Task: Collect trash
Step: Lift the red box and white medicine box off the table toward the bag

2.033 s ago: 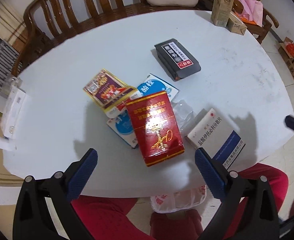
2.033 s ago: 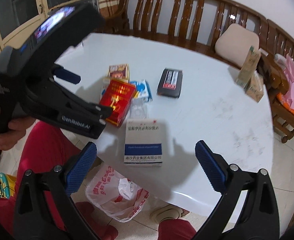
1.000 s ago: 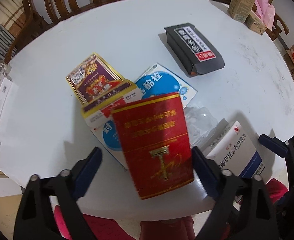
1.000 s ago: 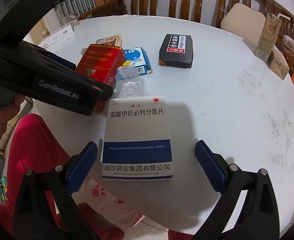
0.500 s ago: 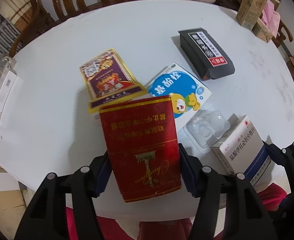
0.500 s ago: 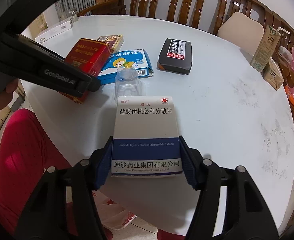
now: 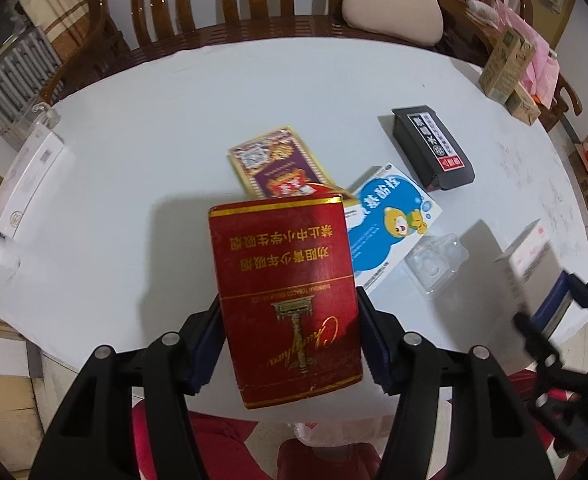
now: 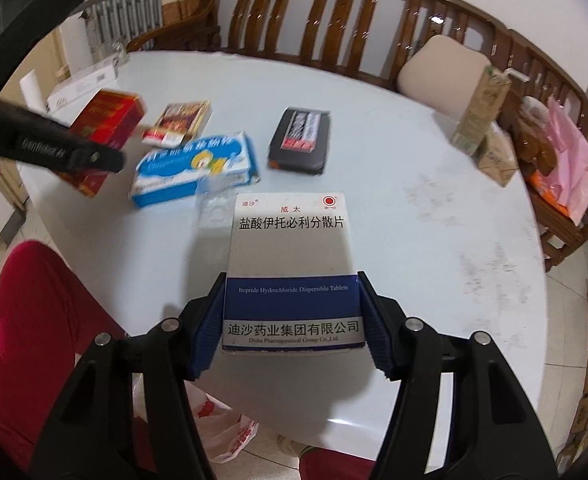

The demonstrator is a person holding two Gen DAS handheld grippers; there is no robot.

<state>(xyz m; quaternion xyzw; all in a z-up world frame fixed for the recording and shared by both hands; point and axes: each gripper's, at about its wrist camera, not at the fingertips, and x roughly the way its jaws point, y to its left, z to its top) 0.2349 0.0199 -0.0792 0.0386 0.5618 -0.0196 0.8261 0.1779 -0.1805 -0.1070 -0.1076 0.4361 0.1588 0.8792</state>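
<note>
Left gripper [image 7: 287, 344] clamping red cigarette box [image 7: 283, 292], lifting clear of white table [image 7: 133, 168]; right gripper [image 8: 289, 328] clamping white-and-blue tablet box [image 8: 289, 268] above table edge; plastic bag [image 8: 221, 428] lying below.

Dim indoor light, soft shadows, fisheye bending at edges, probably motion blur.

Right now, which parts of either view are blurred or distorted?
Left wrist view: red box sharp, the white box and right gripper at the edge motion-smeared. Right wrist view: white box crisp, blue box and left gripper smeared. Both bend the bench rails.
</note>
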